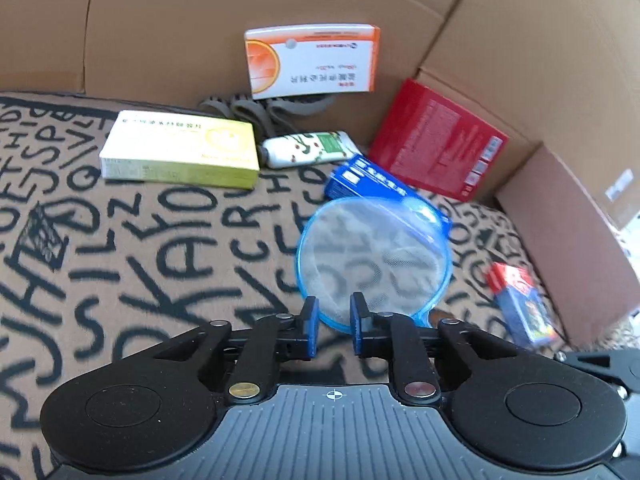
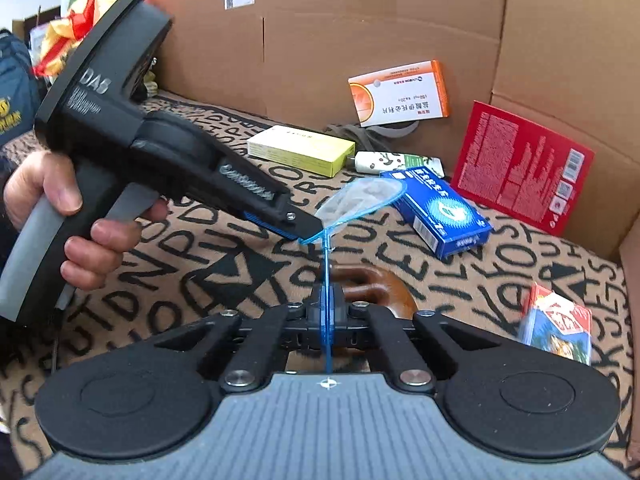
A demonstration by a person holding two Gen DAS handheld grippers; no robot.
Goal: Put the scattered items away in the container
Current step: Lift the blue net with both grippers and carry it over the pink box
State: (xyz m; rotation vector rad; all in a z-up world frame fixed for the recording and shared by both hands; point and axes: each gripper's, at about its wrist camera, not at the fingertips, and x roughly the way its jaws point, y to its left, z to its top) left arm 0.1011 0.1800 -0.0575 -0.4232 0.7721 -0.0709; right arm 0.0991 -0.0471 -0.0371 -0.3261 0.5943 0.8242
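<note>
The right gripper (image 2: pixel 328 312) is clamping the thin blue plastic handle of the round blue-rimmed mesh strainer (image 2: pixel 362 198), while the left gripper (image 2: pixel 310 232) is pinching its rim; in the left wrist view its pads look slightly apart, so that grip is less sure. With 2 holds on one flexible piece, opposing pulls could be bending or snapping the handle. Beyond it, the blue carton (image 2: pixel 440 216), the yellow-green carton (image 2: pixel 300 150) and the red packet (image 2: pixel 524 168) are lying on the letter-printed cloth (image 2: pixel 200 280) inside the brown cardboard box (image 2: pixel 360 20). The orange-and-white medicine box (image 2: pixel 400 94) is showing "150mg"; the left gripper's body reads "DAS".
</note>
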